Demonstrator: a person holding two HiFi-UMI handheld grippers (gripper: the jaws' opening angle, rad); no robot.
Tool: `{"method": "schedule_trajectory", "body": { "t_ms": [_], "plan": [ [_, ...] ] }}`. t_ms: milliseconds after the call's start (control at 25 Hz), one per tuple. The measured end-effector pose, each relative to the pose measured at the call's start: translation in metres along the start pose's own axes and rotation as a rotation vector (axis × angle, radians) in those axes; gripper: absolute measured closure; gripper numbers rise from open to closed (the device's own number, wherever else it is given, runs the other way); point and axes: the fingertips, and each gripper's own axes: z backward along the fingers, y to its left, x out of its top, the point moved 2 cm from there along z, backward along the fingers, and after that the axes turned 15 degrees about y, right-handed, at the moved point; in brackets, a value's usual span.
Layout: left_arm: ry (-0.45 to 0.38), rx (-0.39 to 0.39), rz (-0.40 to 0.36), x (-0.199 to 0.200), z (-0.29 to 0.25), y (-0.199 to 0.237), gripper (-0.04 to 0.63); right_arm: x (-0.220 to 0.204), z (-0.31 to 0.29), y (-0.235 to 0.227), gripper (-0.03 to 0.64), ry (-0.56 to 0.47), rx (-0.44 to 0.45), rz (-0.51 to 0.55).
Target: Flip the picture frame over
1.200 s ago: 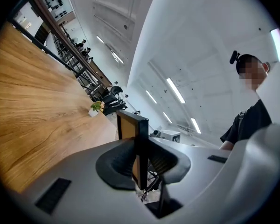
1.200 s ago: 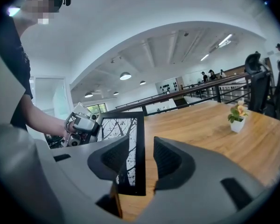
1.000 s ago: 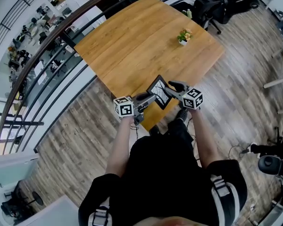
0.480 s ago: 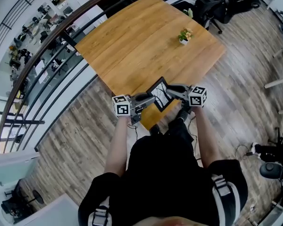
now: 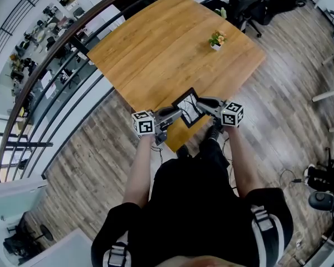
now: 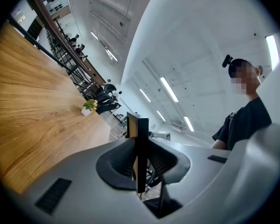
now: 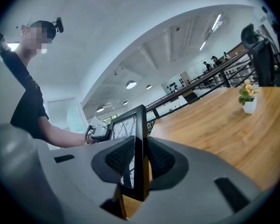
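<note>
A black picture frame with a line drawing is held on edge in the air over the wooden table's near corner. My left gripper is shut on its left edge; in the left gripper view the frame stands edge-on between the pads. My right gripper grips the opposite edge. Its jaws have just been closing, and its pads now press on the frame, whose glass side shows to their left.
A small potted plant stands at the table's far right. A dark railing runs along the table's left side. Office chairs stand beyond the far corner. Wood flooring surrounds the table.
The right gripper has turned slightly and its jaws have narrowed onto the frame's edge. The frame has tipped a little more upright. The left gripper has stayed put.
</note>
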Motion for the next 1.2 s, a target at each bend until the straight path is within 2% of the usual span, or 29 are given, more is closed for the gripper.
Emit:
{"method": "schedule_trajectory", "body": {
  "t_ms": [520,760,920,1200],
  "plan": [
    [-0.071,0.217,0.074,0.017,-0.007,0.049,0.511,0.005,0.000,-0.026,0.528,0.006,-0.198,0.002],
    [-0.065,0.349,0.085,0.030,-0.008,0.074,0.508,0.006,-0.010,-0.040,0.528,-0.009,-0.315,-0.038],
    [-0.062,0.456,0.105,0.031,-0.004,0.093,0.508,0.006,-0.021,-0.049,0.526,0.019,-0.376,-0.046],
    [-0.021,0.538,0.159,0.024,-0.003,0.124,0.508,-0.006,-0.041,-0.070,0.528,0.076,-0.399,-0.103]
  ]
}}
